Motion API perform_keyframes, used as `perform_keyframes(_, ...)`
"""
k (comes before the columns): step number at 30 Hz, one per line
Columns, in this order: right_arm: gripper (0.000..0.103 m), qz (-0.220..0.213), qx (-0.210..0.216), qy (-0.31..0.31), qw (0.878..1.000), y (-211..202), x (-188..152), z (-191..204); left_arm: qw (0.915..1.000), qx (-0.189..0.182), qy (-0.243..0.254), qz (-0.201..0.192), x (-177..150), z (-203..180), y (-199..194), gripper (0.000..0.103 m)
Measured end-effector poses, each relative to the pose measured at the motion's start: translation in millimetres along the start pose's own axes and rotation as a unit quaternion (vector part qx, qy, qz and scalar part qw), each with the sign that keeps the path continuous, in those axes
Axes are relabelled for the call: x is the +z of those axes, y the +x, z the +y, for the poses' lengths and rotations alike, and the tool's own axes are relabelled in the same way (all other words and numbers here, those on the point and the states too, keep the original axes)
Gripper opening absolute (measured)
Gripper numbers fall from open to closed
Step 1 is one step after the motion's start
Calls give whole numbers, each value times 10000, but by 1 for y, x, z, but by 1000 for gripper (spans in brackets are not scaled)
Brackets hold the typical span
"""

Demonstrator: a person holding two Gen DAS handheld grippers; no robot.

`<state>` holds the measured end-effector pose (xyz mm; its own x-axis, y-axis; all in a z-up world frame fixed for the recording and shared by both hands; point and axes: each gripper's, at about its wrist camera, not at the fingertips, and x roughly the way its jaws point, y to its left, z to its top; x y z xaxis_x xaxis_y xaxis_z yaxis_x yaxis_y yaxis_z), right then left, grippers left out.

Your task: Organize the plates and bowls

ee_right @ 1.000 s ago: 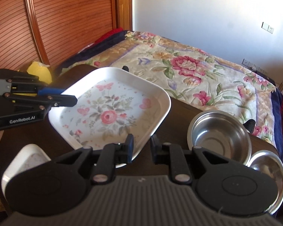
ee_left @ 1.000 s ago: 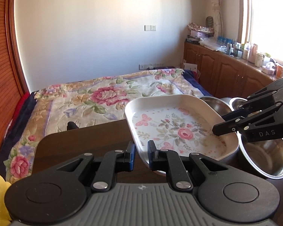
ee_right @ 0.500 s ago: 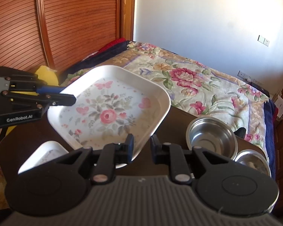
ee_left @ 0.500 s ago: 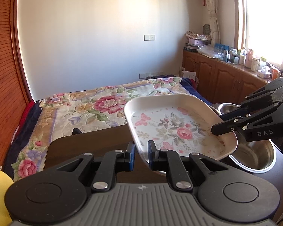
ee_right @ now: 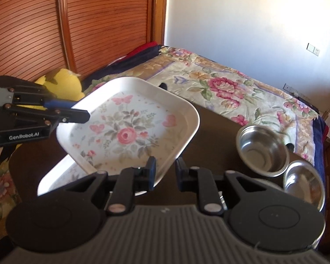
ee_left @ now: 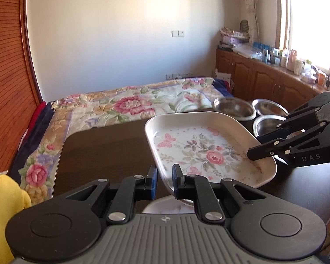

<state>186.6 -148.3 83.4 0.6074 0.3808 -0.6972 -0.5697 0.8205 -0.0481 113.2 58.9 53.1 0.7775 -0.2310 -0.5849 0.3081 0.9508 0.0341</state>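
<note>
Both grippers pinched the floral plate [ee_right: 129, 132] above the worktop [ee_left: 103, 154]: "GenRobot.AI" left gripper [ee_right: 85, 115] at 9 o'clock, "DAS" right gripper [ee_left: 250, 153] at 3. Steel bowls [ee_right: 261, 150] sat at 2.

You have the square plate [ee_right: 129, 129] lifted over the table [ee_left: 103, 151], directly above a second plate [ee_right: 61, 176] lying flat. To its right on the table sit three bowls [ee_right: 263, 150], close together. Beyond the table's far edge lies the bed [ee_right: 220, 88].
</note>
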Motion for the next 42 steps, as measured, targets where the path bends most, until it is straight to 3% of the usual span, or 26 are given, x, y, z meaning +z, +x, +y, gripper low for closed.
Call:
perform_keyframes(23,21,272,698,166,9971,10,-47,30,9987,-182,-324,354,-68,7,-5,17)
perform_keyframes(42,21,216,863,107,9960,8,-61,36,9985,-109,-272,458,-81,7,-7,17)
